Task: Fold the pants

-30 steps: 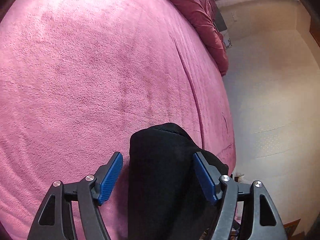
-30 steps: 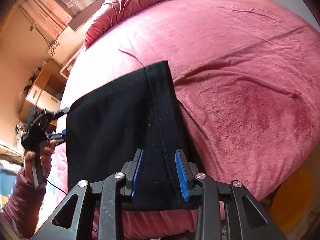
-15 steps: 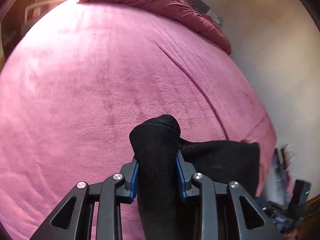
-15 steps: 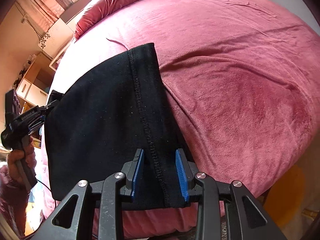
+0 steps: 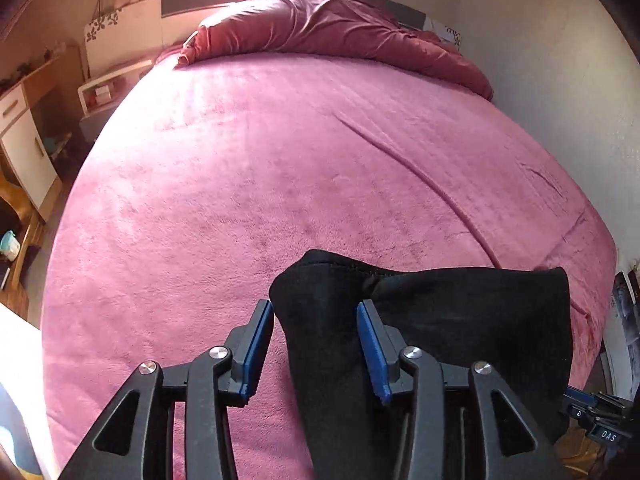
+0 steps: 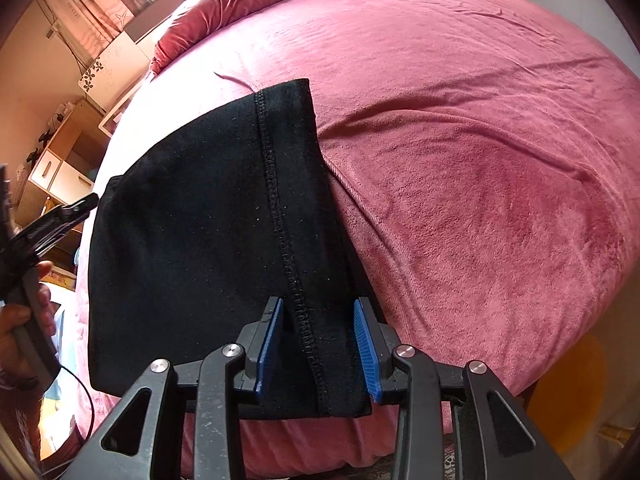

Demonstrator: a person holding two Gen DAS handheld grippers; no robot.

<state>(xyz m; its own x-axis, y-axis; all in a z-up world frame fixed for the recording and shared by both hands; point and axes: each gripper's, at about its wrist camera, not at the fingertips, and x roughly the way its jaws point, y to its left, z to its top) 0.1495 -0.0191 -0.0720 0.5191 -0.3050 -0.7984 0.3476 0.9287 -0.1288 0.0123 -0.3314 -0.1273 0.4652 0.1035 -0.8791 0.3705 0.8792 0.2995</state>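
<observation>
The black pants point(image 6: 208, 220) are stretched between my two grippers over the near edge of a pink bed. My left gripper point(image 5: 316, 344) is shut on a bunched corner of the pants point(image 5: 460, 320); there is a small gap at its left pad. My right gripper point(image 6: 318, 344) is shut on the pants along a stitched seam. The left gripper also shows in the right wrist view point(image 6: 60, 216), held in a hand at the pants' left edge.
The pink blanket point(image 5: 280, 160) covers the bed. A crumpled red duvet point(image 5: 340, 32) lies at the headboard end. Wooden shelves and drawers point(image 5: 24, 140) stand on the bed's left. A wall point(image 5: 560, 100) runs along its right side.
My left gripper closed on the pants corner, then lifted and tilted up so the whole bed shows. The pants spread wider between the grippers. The right gripper kept its grip.
</observation>
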